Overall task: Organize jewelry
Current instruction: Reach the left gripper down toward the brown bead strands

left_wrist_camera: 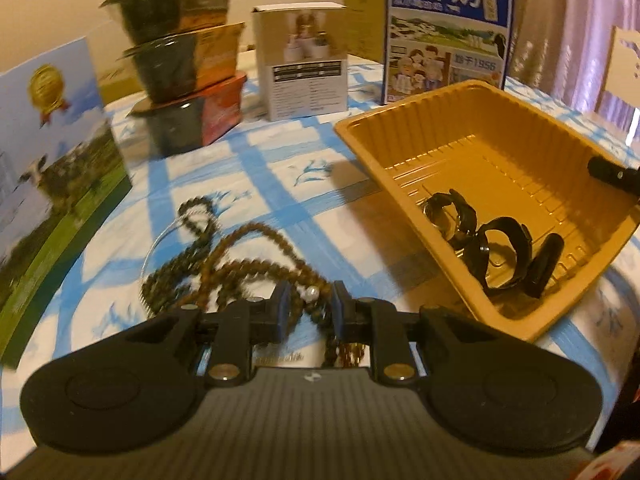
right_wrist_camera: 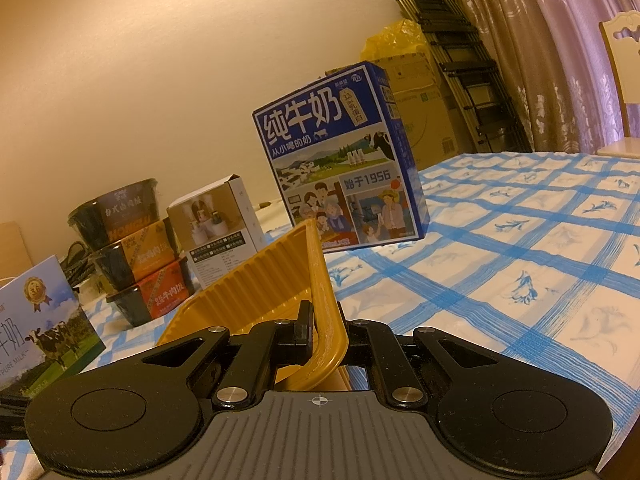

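Note:
Brown bead necklaces [left_wrist_camera: 224,256] lie tangled on the blue-checked tablecloth, with a thin clear hoop beside them. My left gripper [left_wrist_camera: 311,308] hangs low over their near end. Its jaws stand a little apart, and a bead strand and a small white pearl lie loose between the pads. To the right, a yellow plastic tray [left_wrist_camera: 440,132] holds black bands and a watch [left_wrist_camera: 500,248]. My right gripper [right_wrist_camera: 326,328] is shut on the tray's rim [right_wrist_camera: 320,280], tilting the tray up. Its black tip [left_wrist_camera: 612,174] shows at the tray's right edge.
A blue milk carton box [right_wrist_camera: 340,160] stands behind the tray. Left of it are a small white box [left_wrist_camera: 304,76] and a stack of three dark food bowls [left_wrist_camera: 184,68]. Another milk box [left_wrist_camera: 52,140] stands at the far left. A chair [right_wrist_camera: 624,80] is at the far right.

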